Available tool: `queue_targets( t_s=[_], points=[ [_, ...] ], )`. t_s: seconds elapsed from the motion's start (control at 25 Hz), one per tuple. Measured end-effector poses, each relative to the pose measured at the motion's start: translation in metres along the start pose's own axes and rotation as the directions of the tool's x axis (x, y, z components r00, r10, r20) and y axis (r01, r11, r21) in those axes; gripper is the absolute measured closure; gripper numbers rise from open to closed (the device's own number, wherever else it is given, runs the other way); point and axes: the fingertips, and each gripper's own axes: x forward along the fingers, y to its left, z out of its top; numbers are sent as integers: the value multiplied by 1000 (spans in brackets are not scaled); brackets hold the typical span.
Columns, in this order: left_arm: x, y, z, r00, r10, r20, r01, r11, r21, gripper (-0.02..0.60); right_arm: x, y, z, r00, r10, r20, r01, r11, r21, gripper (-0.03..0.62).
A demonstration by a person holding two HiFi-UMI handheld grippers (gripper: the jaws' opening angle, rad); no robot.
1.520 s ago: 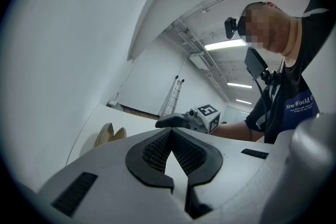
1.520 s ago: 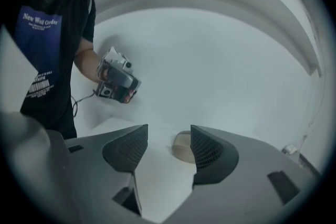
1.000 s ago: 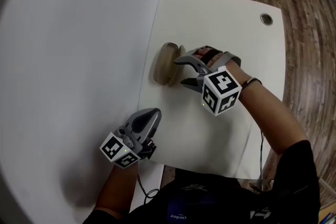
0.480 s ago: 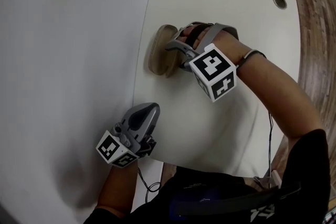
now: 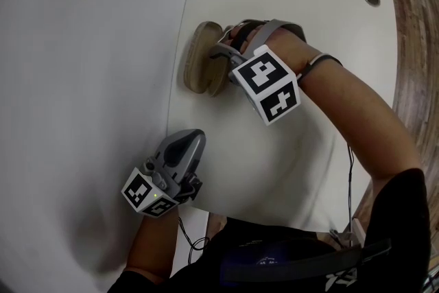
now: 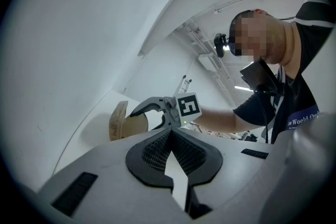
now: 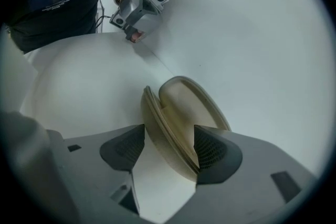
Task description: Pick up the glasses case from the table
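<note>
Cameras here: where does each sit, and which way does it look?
Head view: on the person's head, looking steeply down at table, glasses case, left tongs, right tongs, forearms.
Left gripper view: rides the left tongs, looking over shut jaws toward the case; torso shows.
Right gripper view: rides the right tongs, open jaws around the case; left tongs beyond.
Shared: all show the case.

The person wears a black printed shirt [image 5: 401, 230], perhaps a wristband [image 5: 312, 65].
</note>
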Motion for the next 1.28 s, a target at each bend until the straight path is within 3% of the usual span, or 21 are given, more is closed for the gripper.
queue_targets(
  t_s=[0.2,0.32,0.48,0.8,1.28],
  points=[
    [-1,2,-2,1000,12,-6,-12,1000,11,583,3,17,-10,995,85,-61,-87,996,-28,351],
    [-2,1,-2,1000,17,-6,-17,1000,11,583,1,27,-11,995,91,-42,-92,995,-27,507],
    [-2,1,0,1000,20,-13,-20,1000,14,583,-9,13,-8,1000,16,-6,-16,999,37,565],
    [-2,-6,9,1000,8,-7,-8,1000,26,583,-32,14,-15,1000,-11,-5,12,987,161,572],
    [18,-54,65,999,-49,-15,50,994,101,583,-119,17,-17,999,-53,-11,54,958,280,572]
  ],
)
